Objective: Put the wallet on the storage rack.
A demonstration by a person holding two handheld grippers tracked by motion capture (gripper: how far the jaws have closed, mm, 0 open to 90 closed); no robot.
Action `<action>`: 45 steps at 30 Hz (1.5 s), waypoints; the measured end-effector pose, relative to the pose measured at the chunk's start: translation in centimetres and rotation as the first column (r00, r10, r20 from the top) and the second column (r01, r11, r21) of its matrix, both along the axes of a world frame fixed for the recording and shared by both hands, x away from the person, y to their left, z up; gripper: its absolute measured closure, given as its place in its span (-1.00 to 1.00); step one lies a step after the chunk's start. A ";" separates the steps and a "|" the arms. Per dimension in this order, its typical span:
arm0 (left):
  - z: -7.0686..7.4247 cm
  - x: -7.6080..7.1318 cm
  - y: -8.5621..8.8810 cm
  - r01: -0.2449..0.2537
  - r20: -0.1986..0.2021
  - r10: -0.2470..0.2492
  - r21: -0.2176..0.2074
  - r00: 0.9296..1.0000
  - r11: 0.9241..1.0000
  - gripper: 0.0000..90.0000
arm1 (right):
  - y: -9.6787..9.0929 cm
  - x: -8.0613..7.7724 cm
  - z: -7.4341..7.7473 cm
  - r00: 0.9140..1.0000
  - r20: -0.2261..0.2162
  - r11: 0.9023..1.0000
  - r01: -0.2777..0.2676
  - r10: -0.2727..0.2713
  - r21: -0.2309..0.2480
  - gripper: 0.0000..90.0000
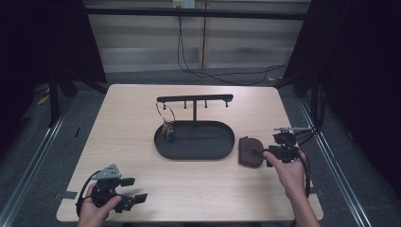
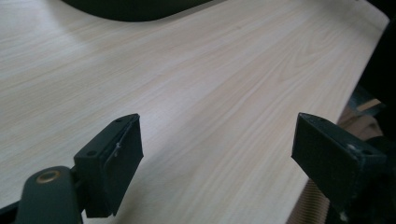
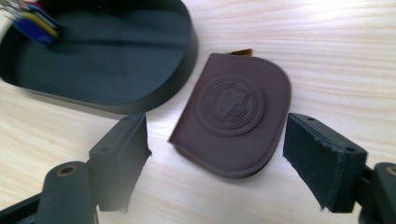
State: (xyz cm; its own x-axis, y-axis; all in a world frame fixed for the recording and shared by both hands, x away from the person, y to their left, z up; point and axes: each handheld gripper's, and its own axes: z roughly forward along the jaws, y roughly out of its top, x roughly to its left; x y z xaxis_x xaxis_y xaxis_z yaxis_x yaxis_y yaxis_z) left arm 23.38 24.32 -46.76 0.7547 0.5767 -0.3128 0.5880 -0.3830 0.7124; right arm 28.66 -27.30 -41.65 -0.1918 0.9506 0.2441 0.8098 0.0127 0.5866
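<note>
A dark brown leather pouch [image 1: 249, 151] [image 3: 236, 112] with an embossed round crest lies flat on the table, just right of the black oval tray [image 1: 195, 152] [image 3: 182, 70]. My right gripper [image 1: 262, 153] [image 3: 215, 163] hovers at the pouch's near right side, open, its pads clear of the leather. A bunch of keys with coloured tags [image 1: 168, 127] [image 3: 32, 21] hangs from the tray's stand [image 1: 195, 100] into the tray's left end. My left gripper [image 1: 134, 190] [image 2: 217, 154] rests near the front left corner, open, with bare tabletop between its jaws.
The light wood table [image 1: 142, 113] ends close behind both hands. The T-shaped stand rises from the tray's back edge with small pegs under its bar. Cables trail from the right gripper off the table's right edge.
</note>
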 end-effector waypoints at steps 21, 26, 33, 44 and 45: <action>0.2 0.0 0.3 0.008 0.012 -0.008 -0.006 1.000 1.000 -0.64 | 1.7 6.5 -0.5 0.928 -0.370 0.988 -0.022 -0.037 -0.156 -0.57; 0.2 0.0 0.2 0.004 0.012 -0.004 0.001 1.000 1.000 -0.64 | 1.6 7.3 -1.0 0.905 -0.423 0.989 -0.026 -0.039 -0.145 -0.58; 0.2 0.0 0.2 0.006 0.012 -0.006 0.001 1.000 1.000 -0.64 | 1.1 8.0 -1.8 0.888 -0.457 0.992 -0.018 -0.042 -0.125 -0.67; 0.2 0.0 0.2 0.016 0.018 -0.016 0.004 1.000 1.000 -0.64 | 1.4 8.8 -2.9 0.873 -0.487 0.990 -0.035 -0.037 -0.137 -0.62; 0.2 0.0 0.2 0.017 0.016 -0.017 0.003 1.000 1.000 -0.64 | 1.6 8.9 -3.2 0.866 -0.498 0.989 -0.039 -0.039 -0.145 -0.62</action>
State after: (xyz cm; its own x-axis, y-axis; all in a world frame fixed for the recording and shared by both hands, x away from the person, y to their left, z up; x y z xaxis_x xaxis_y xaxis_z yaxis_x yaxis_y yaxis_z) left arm 23.34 24.52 -46.53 0.7695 0.5645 -0.2985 0.5695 -0.3951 0.7209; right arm 37.60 -25.73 -44.82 -0.0816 0.9827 0.1663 0.9932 0.0662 0.0962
